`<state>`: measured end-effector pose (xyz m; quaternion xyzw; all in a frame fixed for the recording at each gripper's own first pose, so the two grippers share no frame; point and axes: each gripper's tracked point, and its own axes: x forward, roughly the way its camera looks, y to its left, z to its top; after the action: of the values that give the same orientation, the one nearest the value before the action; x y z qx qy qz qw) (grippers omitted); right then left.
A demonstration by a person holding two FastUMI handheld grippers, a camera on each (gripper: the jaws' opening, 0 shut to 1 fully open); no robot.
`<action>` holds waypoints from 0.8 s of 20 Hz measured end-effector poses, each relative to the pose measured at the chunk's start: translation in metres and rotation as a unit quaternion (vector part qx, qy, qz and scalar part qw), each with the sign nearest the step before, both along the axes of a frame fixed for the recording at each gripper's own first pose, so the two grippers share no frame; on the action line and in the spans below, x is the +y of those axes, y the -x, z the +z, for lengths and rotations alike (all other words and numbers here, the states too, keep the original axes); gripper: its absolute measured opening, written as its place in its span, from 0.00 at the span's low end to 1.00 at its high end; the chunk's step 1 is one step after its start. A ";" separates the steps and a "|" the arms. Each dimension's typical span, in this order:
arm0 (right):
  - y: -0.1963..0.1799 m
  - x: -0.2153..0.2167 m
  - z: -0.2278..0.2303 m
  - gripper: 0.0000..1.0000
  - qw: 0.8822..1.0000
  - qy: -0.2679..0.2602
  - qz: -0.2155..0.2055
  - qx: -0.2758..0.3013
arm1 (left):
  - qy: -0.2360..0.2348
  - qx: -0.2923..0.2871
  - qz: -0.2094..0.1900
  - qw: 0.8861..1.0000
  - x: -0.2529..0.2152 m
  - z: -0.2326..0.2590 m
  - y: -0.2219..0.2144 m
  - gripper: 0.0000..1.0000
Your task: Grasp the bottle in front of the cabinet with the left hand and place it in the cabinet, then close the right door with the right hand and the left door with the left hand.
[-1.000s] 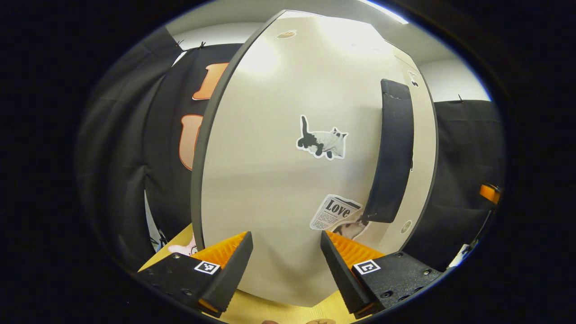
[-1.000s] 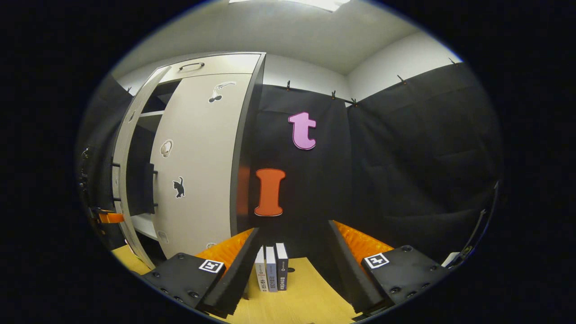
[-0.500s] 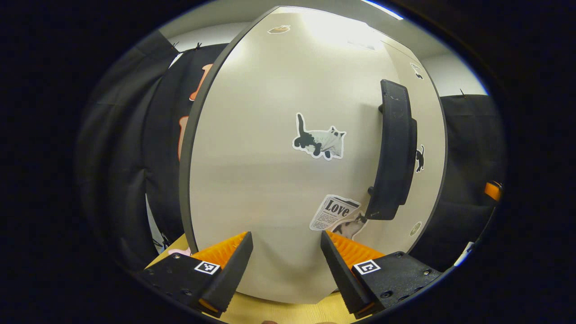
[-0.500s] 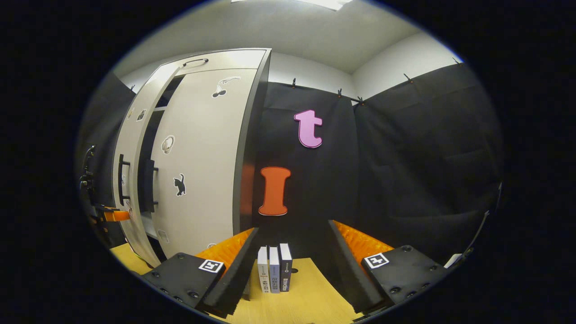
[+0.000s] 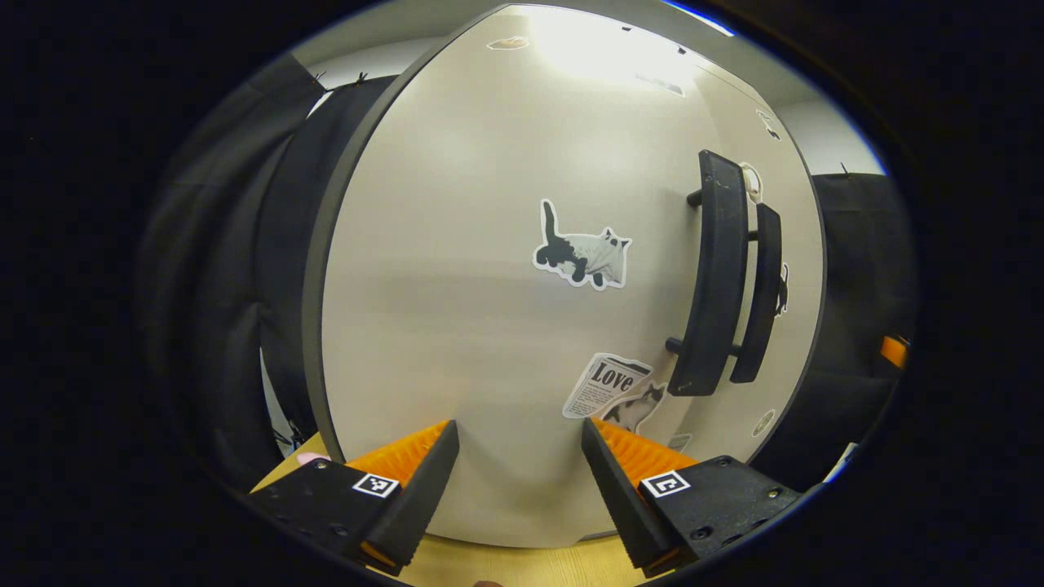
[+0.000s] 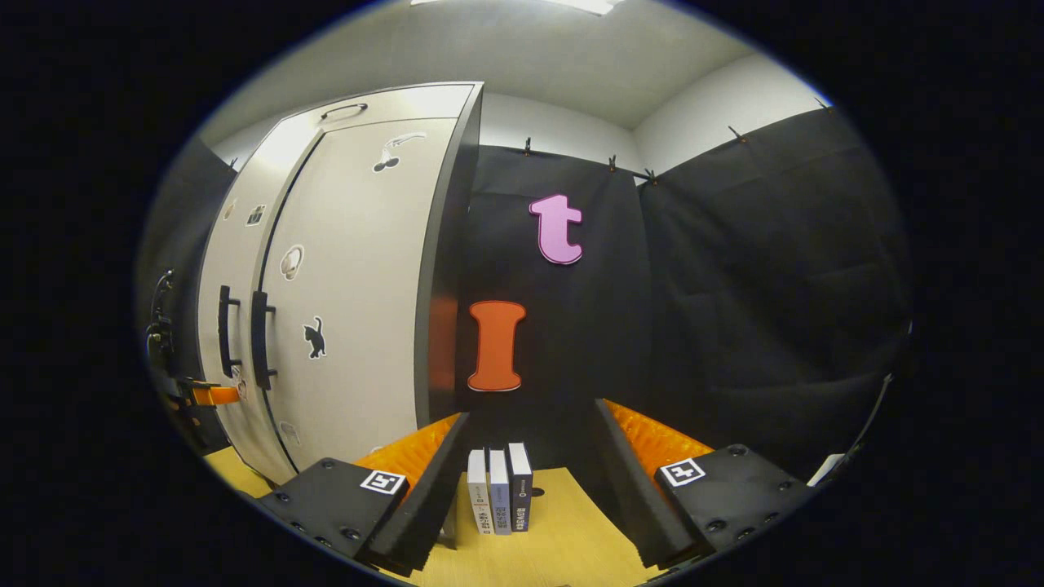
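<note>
— Facing the cabinet [image 6: 359, 269] head-on, what does your left gripper view give that the right gripper view lacks?

— Close detail of the left door [image 5: 489, 310]: a cat sticker [image 5: 582, 254], a newspaper sticker [image 5: 607, 383], and the two dark handles [image 5: 716, 273] side by side at the seam. My right gripper view stands farther off to the side. It takes in both doors lying flush with the front, the right door [image 6: 359, 293] with its small black cat sticker [image 6: 313, 337], three books [image 6: 499, 487] upright on the wooden table [image 6: 563, 538], and the black cloth wall [image 6: 734, 310].

— And your tongs?

— My left gripper [image 5: 519, 465] has its fingers spread wide, nothing between them, tips just short of the left door's lower part; I cannot tell whether they touch it. My right gripper [image 6: 530, 481] is likewise wide apart and empty, hanging over the table with the books beyond its tips. At the far left of that view, a bit of my other gripper sits near the left door.

— Where is the bottle?

— I cannot point to it; the doors hide the cabinet's inside. The cabinet's foot is cut off behind my fingers in the left gripper view, and the small stickers on the right door are too tiny to make out.
</note>
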<state>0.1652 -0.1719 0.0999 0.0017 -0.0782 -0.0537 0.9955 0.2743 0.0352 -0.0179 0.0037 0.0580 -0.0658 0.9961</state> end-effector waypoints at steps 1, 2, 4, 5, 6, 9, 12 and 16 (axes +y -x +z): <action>-0.001 0.000 -0.001 0.97 1.000 0.001 0.000 0.002 | -0.007 0.001 0.003 1.000 0.001 0.000 0.000 0.93; -0.004 0.001 -0.003 0.88 1.000 0.001 0.000 0.004 | -0.015 0.002 0.006 1.000 0.002 0.000 0.000 0.92; -0.008 0.004 -0.005 0.97 1.000 0.000 0.003 0.009 | -0.025 0.005 0.009 1.000 0.001 0.000 0.000 0.90; -0.010 0.005 -0.007 0.97 1.000 -0.001 0.004 0.012 | -0.029 0.013 0.010 0.999 0.000 -0.001 0.000 0.90; -0.010 0.006 -0.008 0.97 1.000 -0.002 0.006 0.014 | -0.032 0.030 0.010 0.999 -0.003 -0.002 0.002 0.90; -0.014 0.011 -0.009 0.97 1.000 -0.006 0.012 0.020 | -0.038 0.043 -0.007 0.998 -0.023 0.012 0.011 0.93; -0.014 0.014 -0.008 0.97 1.000 -0.003 0.010 0.024 | -0.044 0.036 -0.025 0.998 -0.039 0.037 0.031 0.93; -0.014 0.016 -0.002 0.97 1.000 0.006 0.005 0.023 | -0.045 0.008 -0.033 0.998 -0.048 0.076 0.054 0.94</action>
<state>0.1794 -0.1562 0.0978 -0.0050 -0.0551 -0.0483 0.9973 0.2202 -0.0131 0.0584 0.0497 0.0690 -0.0955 0.9918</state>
